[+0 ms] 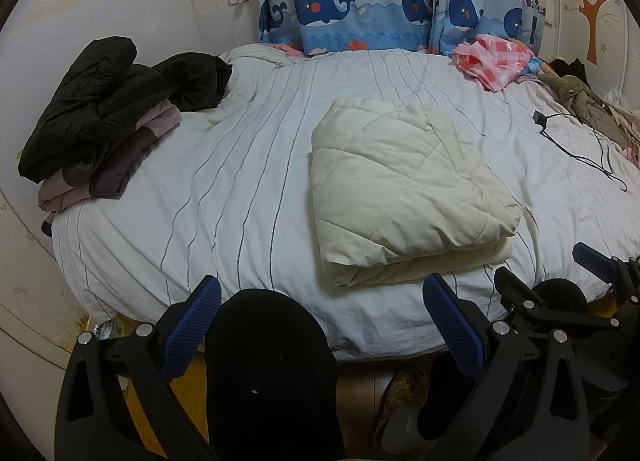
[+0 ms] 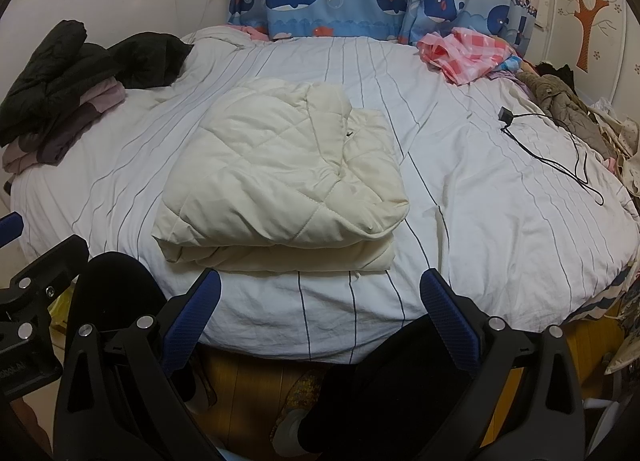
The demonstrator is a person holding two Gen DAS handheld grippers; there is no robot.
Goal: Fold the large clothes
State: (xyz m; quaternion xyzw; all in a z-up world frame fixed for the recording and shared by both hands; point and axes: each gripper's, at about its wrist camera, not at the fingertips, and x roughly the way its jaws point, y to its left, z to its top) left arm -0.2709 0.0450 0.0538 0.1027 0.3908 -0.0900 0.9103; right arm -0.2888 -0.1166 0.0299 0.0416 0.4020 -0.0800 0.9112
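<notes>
At the upper left of the left wrist view, a pile [image 1: 96, 117] of black and mauve clothes lies on the left edge of the bed [image 1: 240, 189], which has a white cover with thin dark stripes. In the right wrist view the same pile sits at the far left of the frame.

Right of centre in the left wrist view, the cream quilted coat [image 1: 404, 189] lies folded into a thick rectangle near the bed's front edge; in the right wrist view it lies left of centre. Neither gripper touches it.

Along the bottom of the left wrist view, the left gripper [image 1: 324, 317] hangs wide apart and empty, below the bed's front edge, with the person's dark trouser leg [image 1: 272, 373] between its fingers. At the lower right of that frame, the right gripper [image 1: 540, 277] shows just beside it; in its own view the right gripper is also spread wide and empty.

At the upper right, a pink checked cloth [image 1: 496, 61] lies on the bed's far side before the whale curtain [image 1: 360, 13]. Right of it, a black cable [image 1: 576, 145] trails over the cover.
</notes>
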